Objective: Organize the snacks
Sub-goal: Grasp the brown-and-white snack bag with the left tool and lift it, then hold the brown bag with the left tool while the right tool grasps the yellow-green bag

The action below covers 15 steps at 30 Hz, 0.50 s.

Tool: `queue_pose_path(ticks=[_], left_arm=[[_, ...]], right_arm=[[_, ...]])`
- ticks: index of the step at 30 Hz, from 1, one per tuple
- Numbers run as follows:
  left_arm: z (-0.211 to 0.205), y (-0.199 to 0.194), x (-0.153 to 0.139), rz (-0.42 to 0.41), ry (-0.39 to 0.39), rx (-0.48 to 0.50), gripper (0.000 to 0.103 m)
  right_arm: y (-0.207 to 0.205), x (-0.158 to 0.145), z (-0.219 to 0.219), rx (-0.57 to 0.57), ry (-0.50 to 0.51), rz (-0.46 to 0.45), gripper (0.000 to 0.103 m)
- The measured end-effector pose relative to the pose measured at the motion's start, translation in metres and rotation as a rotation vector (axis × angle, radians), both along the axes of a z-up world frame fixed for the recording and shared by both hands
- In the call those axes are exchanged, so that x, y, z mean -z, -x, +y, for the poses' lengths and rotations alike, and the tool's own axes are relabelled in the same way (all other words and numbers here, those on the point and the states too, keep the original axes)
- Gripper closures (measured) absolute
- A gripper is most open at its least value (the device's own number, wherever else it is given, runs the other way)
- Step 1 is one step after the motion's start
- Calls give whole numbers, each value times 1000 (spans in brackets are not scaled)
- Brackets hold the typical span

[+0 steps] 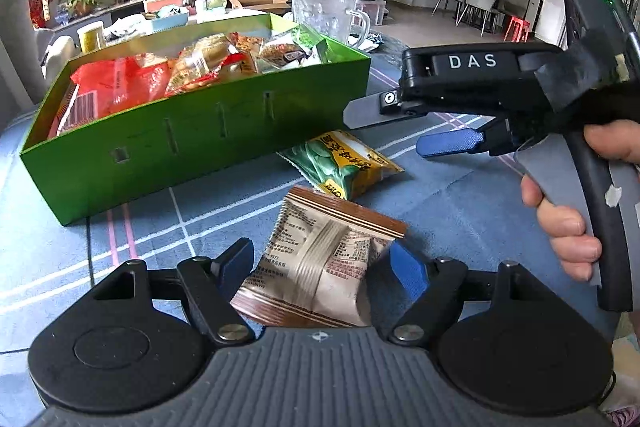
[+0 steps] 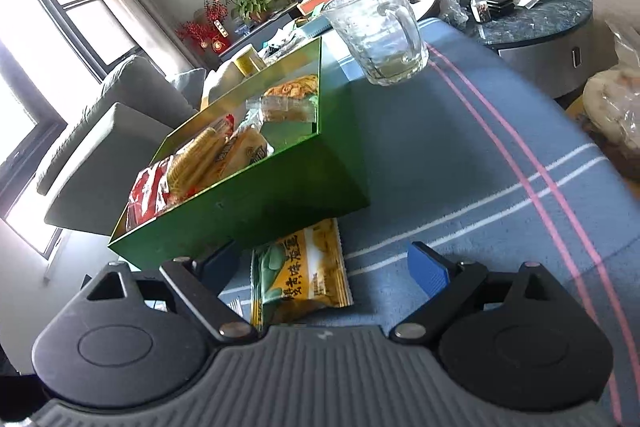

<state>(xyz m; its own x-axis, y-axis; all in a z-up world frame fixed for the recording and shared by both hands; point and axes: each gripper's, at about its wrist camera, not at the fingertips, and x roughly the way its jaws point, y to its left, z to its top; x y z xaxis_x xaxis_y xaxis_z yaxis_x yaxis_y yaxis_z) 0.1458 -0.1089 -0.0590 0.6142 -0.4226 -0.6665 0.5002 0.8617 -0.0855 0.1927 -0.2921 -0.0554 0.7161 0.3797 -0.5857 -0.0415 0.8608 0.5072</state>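
Observation:
A brown and beige snack packet (image 1: 320,259) lies on the blue striped cloth between the fingers of my left gripper (image 1: 324,265), which stands open; its blue right pad (image 1: 410,273) is close to the packet's edge. A green and yellow snack packet (image 1: 344,163) (image 2: 300,275) rests against the foot of the green box (image 1: 200,139) (image 2: 260,203), which holds several snack bags. My right gripper (image 2: 326,263) (image 1: 384,133) hovers open over that packet, a hand (image 1: 568,223) on its handle.
A glass mug (image 1: 328,15) (image 2: 376,35) stands behind the box's right end. Plants, a cardboard carton and a television are at the back. A round dark table (image 2: 540,11) and a bulging plastic bag (image 2: 616,107) are at the right.

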Motion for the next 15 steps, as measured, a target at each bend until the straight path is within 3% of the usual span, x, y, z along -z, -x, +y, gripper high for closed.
queue_pose_path(ticks=[5, 15], left_arm=[[-1, -1, 3, 3, -9, -14, 51], [23, 12, -13, -74, 39, -117, 53]], right_arm=[[-1, 1, 4, -21, 9, 4, 26], [1, -1, 8, -29, 16, 12, 26]])
